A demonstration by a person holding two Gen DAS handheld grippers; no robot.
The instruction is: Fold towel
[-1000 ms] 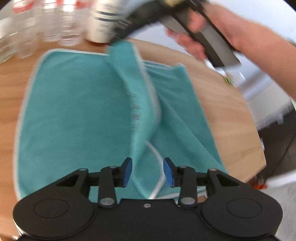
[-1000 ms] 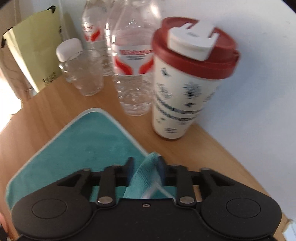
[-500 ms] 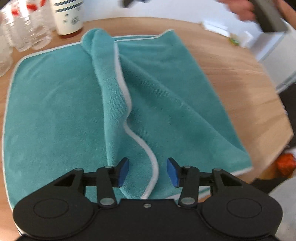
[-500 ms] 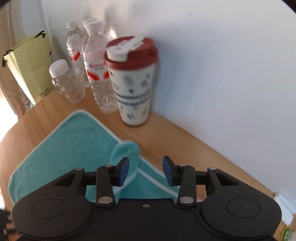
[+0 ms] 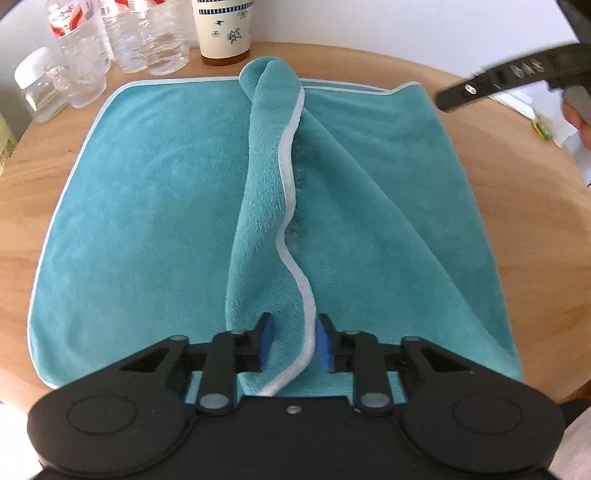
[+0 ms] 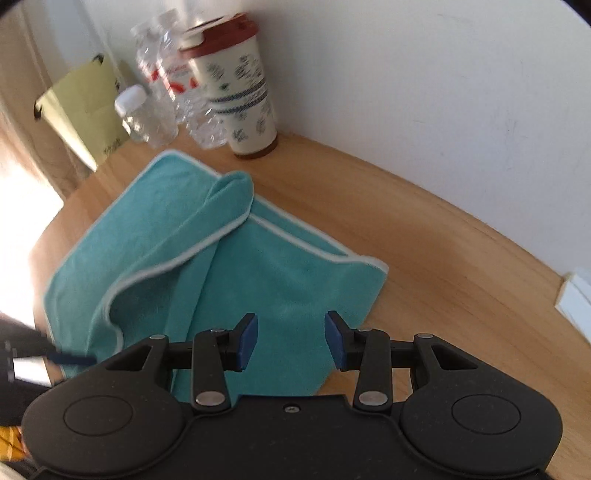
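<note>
Towel, teal with a white hem, lies spread on the round wooden counter directly ahead of the left hand-held gripper. One flap is drawn over toward the middle and stands as a raised ridge running away from the pads to the far edge; its white hem snakes along the crest. Near end of that ridge sits between the blue pads, which stand close on either side of the cloth; whether they actually pinch it, cannot tell. Likely this corner is kept lifted so the flap can be carried across.

Right hand-held gripper hovers above the towel's right portion, pads well apart, nothing between them. Far end of the ridge lies slack on the cloth, ahead and left of it. Judged: fold only partly made, flap not yet flat.

Beyond the towel's far edge, a patterned cup and clear water bottles stand against the wall, near the hem but apart from it.
</note>
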